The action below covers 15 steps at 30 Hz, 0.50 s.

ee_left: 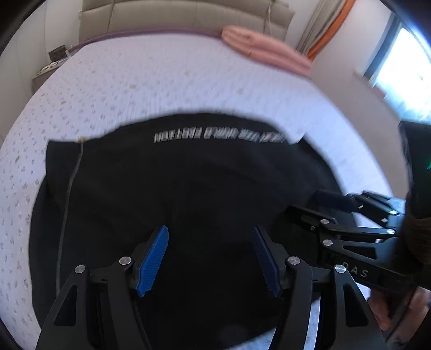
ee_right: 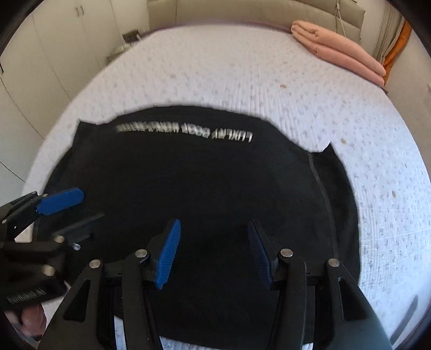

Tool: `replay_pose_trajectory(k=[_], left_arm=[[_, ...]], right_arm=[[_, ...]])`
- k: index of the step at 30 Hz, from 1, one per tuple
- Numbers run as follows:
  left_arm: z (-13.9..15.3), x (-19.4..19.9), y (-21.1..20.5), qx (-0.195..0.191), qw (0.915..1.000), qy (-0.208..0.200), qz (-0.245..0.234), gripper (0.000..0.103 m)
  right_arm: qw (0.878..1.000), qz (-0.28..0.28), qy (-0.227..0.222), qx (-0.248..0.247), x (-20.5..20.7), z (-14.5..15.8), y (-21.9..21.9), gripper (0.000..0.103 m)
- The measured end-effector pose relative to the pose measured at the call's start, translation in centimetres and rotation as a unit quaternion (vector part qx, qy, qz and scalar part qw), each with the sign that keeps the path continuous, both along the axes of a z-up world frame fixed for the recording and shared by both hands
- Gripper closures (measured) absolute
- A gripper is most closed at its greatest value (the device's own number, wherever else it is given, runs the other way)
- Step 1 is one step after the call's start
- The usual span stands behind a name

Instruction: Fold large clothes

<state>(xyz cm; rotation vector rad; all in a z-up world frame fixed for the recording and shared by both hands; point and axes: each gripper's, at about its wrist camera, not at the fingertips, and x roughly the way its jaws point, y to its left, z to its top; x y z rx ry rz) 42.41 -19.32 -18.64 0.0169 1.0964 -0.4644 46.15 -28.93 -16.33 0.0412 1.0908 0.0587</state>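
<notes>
A large black garment (ee_left: 188,188) with a line of white lettering (ee_left: 215,134) lies spread on a white patterned bed (ee_left: 161,80). It fills the lower half of the right wrist view too (ee_right: 202,175). My left gripper (ee_left: 210,258) is open and empty just above the garment's near part. My right gripper (ee_right: 212,253) is open and empty above the same near part. The right gripper shows at the right of the left wrist view (ee_left: 323,207), and the left gripper shows at the left of the right wrist view (ee_right: 78,210), both open.
A folded pink blanket (ee_right: 339,48) lies at the bed's far right corner. A padded beige headboard (ee_right: 256,10) stands behind the bed. White wardrobe doors (ee_right: 40,67) are on the left, a small nightstand (ee_right: 121,48) beside them. A window with curtains (ee_left: 404,67) is on the right.
</notes>
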Motion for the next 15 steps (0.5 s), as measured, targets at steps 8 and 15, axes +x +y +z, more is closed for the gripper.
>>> replay_pose_trajectory(k=[8,15], left_arm=[[-4.1,0.7,-1.3,0.040,0.9991,0.015,-0.003,0.036],[-1.5,0.3,-0.4,-0.013,0.9998,0.013,0.004,0.035]], right_arm=[[0.999,-0.015,0.028,0.027,1.4,-5.9,-1.3,0.047],[0.998,-0.002,0.030,0.054,1.1,-4.5,-2.5,0.047]])
